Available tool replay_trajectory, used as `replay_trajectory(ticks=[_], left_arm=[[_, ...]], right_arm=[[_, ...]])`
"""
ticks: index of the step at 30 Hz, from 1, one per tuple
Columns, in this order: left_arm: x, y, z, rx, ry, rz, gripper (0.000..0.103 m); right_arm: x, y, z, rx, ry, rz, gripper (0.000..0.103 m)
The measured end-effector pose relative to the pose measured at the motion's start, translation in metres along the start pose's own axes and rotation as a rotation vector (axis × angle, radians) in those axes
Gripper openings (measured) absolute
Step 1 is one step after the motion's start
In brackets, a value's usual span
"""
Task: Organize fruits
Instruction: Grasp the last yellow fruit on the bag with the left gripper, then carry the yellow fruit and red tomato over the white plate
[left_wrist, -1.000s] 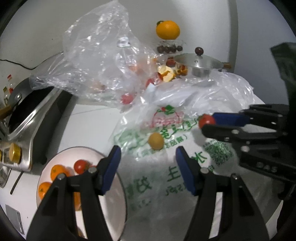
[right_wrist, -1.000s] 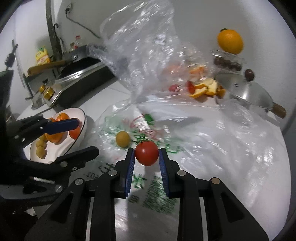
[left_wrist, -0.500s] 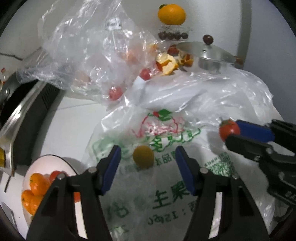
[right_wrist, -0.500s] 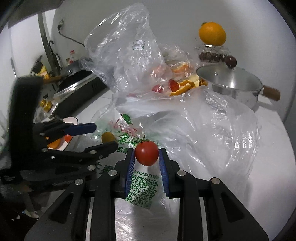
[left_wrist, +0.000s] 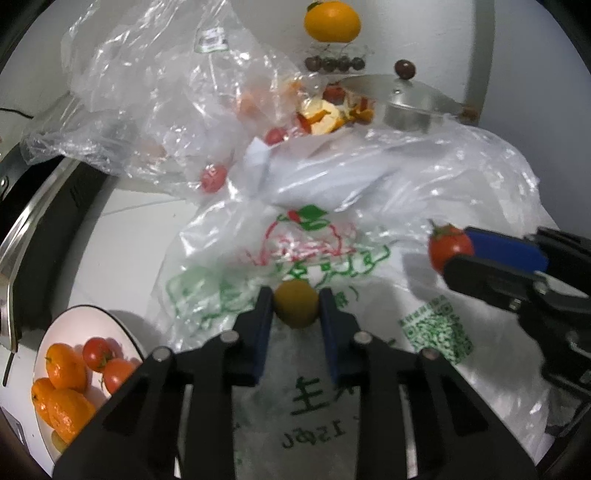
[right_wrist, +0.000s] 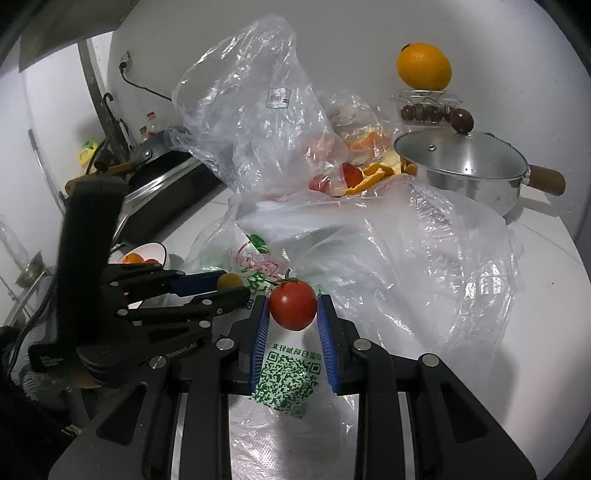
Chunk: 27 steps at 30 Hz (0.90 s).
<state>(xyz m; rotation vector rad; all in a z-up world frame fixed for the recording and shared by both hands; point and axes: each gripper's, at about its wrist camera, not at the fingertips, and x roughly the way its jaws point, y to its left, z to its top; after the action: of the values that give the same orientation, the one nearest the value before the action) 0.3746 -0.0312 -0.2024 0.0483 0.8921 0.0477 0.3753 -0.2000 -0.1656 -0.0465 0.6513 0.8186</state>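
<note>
At the near left, the round white plate (left_wrist: 122, 325) is cut off by the frame edge; it holds orange mandarins (left_wrist: 61, 384) and red tomatoes (left_wrist: 105, 360). The crumpled clear plastic bag (left_wrist: 155, 96) beyond blurs the fruit inside it. On the printed white plastic bag (left_wrist: 332, 406) covering the table, the left claw (left_wrist: 295, 306) is clenched on a small yellow-brown round fruit (left_wrist: 295, 302). To the right, the right claw (right_wrist: 292, 314) grasps a red stemmed tomato (right_wrist: 292, 304). Far right, the lidded steel pot (right_wrist: 461, 166) hides its contents.
</note>
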Motion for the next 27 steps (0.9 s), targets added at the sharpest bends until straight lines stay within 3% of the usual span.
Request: replay_trajectory(ticks=[11, 27], left_arm=[[-0.05, -0.006, -0.011, 0.034, -0.084, -0.055, 0.026], [-0.107, 0.029, -0.055, 0.031, -0.144, -0.074, 0.026]], right_arm=[[-0.004, 0.01, 0.0, -0.014, -0.002, -0.058, 0.029], [-0.019, 0.074, 0.006, -0.086, -0.005, -0.1, 0.029]])
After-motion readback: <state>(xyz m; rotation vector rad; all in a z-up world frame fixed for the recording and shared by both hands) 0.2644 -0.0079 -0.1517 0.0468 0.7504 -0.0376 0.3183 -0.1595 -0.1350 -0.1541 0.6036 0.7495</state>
